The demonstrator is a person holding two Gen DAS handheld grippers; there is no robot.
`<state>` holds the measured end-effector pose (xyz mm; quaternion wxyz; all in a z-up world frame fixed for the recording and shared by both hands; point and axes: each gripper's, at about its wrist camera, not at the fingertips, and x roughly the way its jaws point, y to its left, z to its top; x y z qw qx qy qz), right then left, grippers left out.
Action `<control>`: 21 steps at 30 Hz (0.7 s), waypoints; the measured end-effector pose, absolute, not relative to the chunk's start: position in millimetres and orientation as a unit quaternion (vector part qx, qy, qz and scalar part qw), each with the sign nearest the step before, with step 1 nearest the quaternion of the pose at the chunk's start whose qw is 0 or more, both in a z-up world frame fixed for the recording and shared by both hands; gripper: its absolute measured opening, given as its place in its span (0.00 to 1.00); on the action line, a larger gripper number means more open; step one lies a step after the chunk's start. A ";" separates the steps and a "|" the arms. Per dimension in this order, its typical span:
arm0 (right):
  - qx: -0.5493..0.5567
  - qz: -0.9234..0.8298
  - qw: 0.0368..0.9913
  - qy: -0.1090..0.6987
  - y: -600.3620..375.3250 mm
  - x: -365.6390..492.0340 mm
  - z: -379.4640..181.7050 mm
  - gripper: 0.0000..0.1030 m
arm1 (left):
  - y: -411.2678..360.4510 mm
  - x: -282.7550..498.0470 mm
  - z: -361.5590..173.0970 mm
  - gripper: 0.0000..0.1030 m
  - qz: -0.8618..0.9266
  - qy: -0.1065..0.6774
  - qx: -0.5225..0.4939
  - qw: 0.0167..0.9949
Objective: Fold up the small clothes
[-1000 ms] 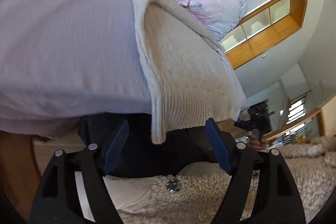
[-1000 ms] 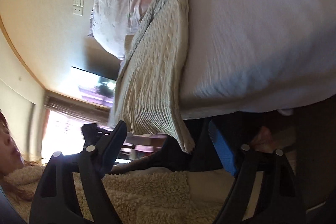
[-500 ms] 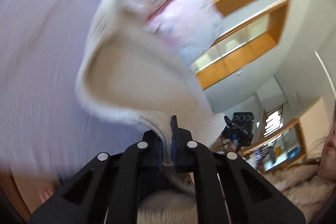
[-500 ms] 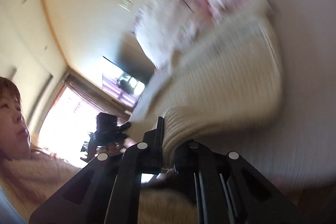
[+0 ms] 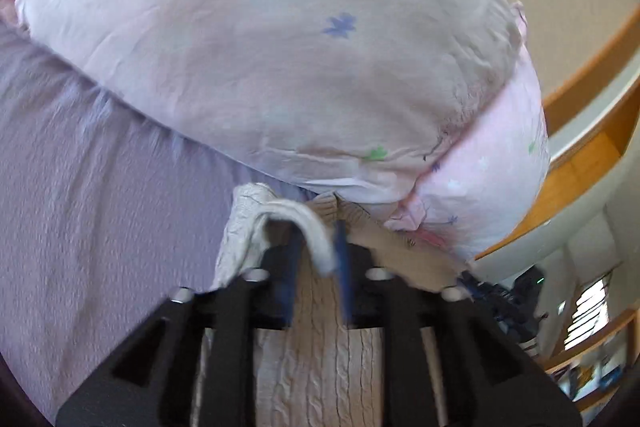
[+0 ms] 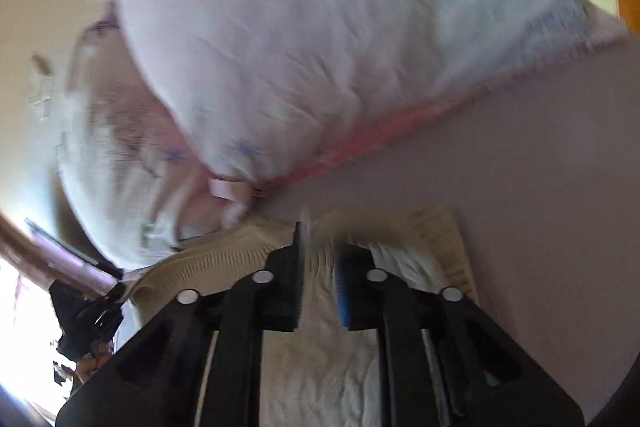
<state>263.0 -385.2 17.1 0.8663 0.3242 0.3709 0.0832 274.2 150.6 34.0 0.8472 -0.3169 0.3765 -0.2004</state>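
Observation:
A cream cable-knit sweater [image 5: 316,359] lies on the lilac bed sheet [image 5: 100,187], its hem folded over toward the pillows. My left gripper [image 5: 316,251] is low over the sweater; its jaws stand slightly apart and a ribbed hem edge [image 5: 304,223] curls between them. My right gripper [image 6: 320,259] is over the same sweater [image 6: 320,367]; its jaws are also slightly apart with the ribbed hem [image 6: 224,263] lying just ahead. Both views are blurred by motion.
Two pink flowered pillows [image 5: 280,47] are stacked right ahead of the grippers, also in the right wrist view [image 6: 320,47]. Wooden wall trim [image 5: 580,167] is at the right. The other gripper [image 6: 84,319] shows at the lower left.
Both grippers shut on the sweater's hem at the bed edge, carried it up and over toward the pillows, and now their jaws have parted slightly with the hem laid on the sweater.

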 end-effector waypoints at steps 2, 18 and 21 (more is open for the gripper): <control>0.331 0.084 0.889 0.305 -395.2 238.5 28.9 0.97 | 169.6 260.9 39.1 0.69 -0.189 0.351 -0.321 0.859; 0.350 0.167 0.883 0.265 -401.9 184.7 37.4 0.99 | 156.3 250.6 -16.6 0.38 -0.227 0.468 -0.331 0.787; 0.347 0.177 0.883 0.263 -401.3 179.6 43.9 0.99 | 147.7 249.9 -26.5 0.22 -0.223 0.479 -0.365 0.766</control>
